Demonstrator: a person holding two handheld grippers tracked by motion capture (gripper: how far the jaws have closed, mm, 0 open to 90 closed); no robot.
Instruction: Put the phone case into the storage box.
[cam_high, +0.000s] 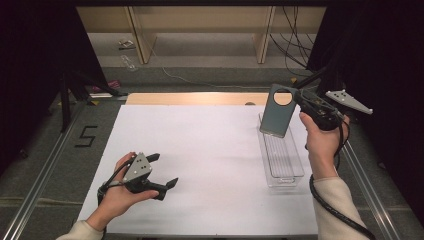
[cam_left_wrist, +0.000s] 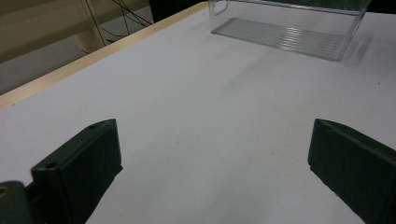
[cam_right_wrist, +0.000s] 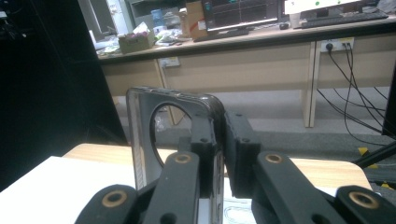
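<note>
Grip first: my right gripper clamps the grey-green plastic phone case with its round camera hole by its top edge, hanging upright over the clear ribbed plastic tray at three o'clock, ready to lower in. My left gripper rests agape at seven o'clock, out of the way.

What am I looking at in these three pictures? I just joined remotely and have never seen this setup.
A person sits at a table covered in white, holding a handheld two-jaw gripper in each hand. The high view looks down from above; the other two pictures come from cameras riding on each gripper. The left gripper rests low over the white surface, jaws wide apart, holding nothing. The right gripper is raised and clamped on a grey-green phone case with a round camera hole, held upright over the far end of a clear plastic tray lying on the table's right side.
</note>
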